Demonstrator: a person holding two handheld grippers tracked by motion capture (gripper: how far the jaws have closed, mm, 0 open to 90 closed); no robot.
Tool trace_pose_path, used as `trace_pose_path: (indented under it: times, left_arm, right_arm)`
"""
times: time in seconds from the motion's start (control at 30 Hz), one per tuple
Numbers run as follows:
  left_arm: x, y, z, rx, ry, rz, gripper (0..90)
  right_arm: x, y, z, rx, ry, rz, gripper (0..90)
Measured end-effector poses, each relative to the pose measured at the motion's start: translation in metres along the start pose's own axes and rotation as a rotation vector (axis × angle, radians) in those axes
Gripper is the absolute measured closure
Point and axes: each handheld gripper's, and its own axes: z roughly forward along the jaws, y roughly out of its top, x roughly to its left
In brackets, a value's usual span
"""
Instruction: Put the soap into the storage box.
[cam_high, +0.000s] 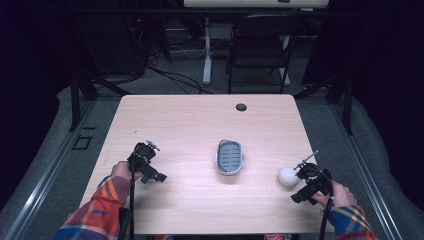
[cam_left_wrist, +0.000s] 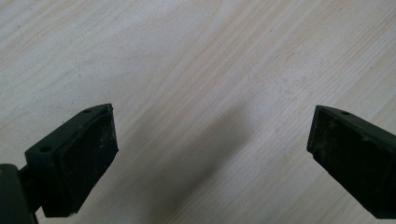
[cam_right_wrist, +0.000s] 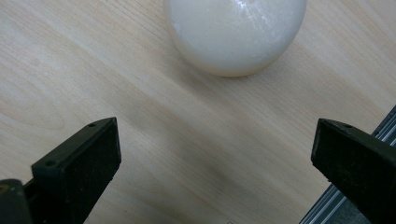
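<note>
The right gripper (cam_right_wrist: 212, 158) stood with its jaws spread wide and nothing between them, held over the light wooden table (cam_right_wrist: 140, 116) near its right edge. Just ahead of its jaw tips lay a white ball (cam_right_wrist: 236, 32), apart from both jaws and resting on the wood; in the high view the ball (cam_high: 287, 176) sat directly to the left of the right gripper (cam_high: 306, 181). The left gripper (cam_left_wrist: 210, 149) also had its jaws wide apart, with bare table (cam_left_wrist: 196, 70) under them and nothing held. In the high view the left gripper (cam_high: 145, 162) hovered over the table's left part, and a small grey tray (cam_high: 229, 157) lay between the two grippers, well apart from each.
</note>
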Motion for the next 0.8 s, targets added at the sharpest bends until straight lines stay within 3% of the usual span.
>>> trace_pose_path:
  times: [0.23, 0.27, 0.3, 0.37, 0.57, 0.73, 0.77, 0.8]
  left_arm:
    - [-0.0002, -0.0005, 0.0003, 0.001, -0.001, 0.001, 1.5]
    - [-0.0003, -0.0010, -0.0001, -0.001, 0.001, -0.001, 1.5]
    - [-0.0005, -0.0008, -0.0001, -0.002, 0.000, -0.001, 1.5]
    - [-0.0013, 0.0005, 0.0001, 0.003, 0.002, 0.008, 1.5]
    - [-0.0014, 0.0006, 0.0006, 0.007, -0.002, 0.008, 1.5]
    - [-0.0019, 0.0006, 0.0005, 0.005, -0.004, 0.010, 1.5]
    - [-0.0023, 0.0010, 0.0009, 0.008, -0.001, 0.012, 1.5]
    - [-0.0023, 0.0010, 0.0009, 0.008, -0.001, 0.012, 1.5]
  right_arm:
    - [0.0019, 0.0003, 0.0011, -0.010, 0.001, 0.002, 1.7]
    - [0.0015, 0.0025, -0.0002, 0.020, -0.006, -0.022, 1.9]
    - [0.0031, 0.0014, 0.0024, -0.012, 0.001, 0.001, 2.0]
    - [0.0019, 0.0026, 0.0008, 0.028, -0.003, -0.026, 2.2]
    - [0.0038, 0.0007, 0.0034, -0.012, 0.003, 0.015, 2.3]
    - [0.0010, 0.0026, 0.0005, 0.038, -0.002, -0.011, 0.9]
    - [0.0027, 0.0015, 0.0026, 0.005, -0.003, 0.013, 0.5]
    - [0.0034, 0.0017, 0.0021, 0.005, -0.018, 0.015, 0.1]
